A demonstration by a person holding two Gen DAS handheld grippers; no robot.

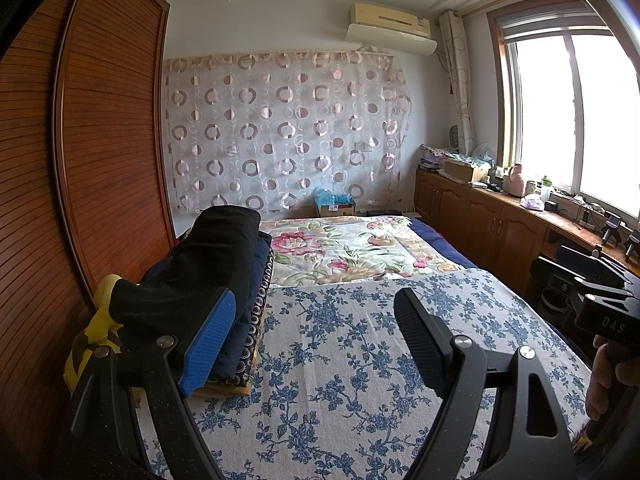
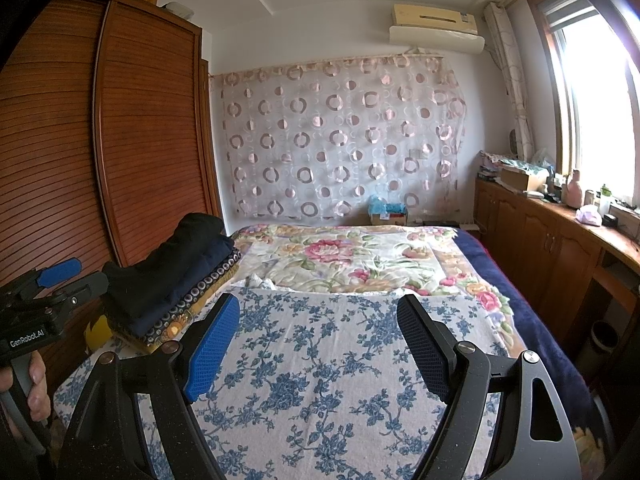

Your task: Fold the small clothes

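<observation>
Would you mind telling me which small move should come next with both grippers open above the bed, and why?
Probably swing the left gripper toward the black garment topping the folded clothes stack and pinch its near edge. Both it and the right gripper are open and empty, nothing lies unfolded on the blue floral sheet, and the stack is on the left.

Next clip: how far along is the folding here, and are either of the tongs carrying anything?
Done: a stack of folded clothes sits at the bed's left edge, black garment on top. In hand: nothing; the left tongs and right tongs are both open over the blue-flowered cover. Left: no unfolded garment shows in either view.
</observation>
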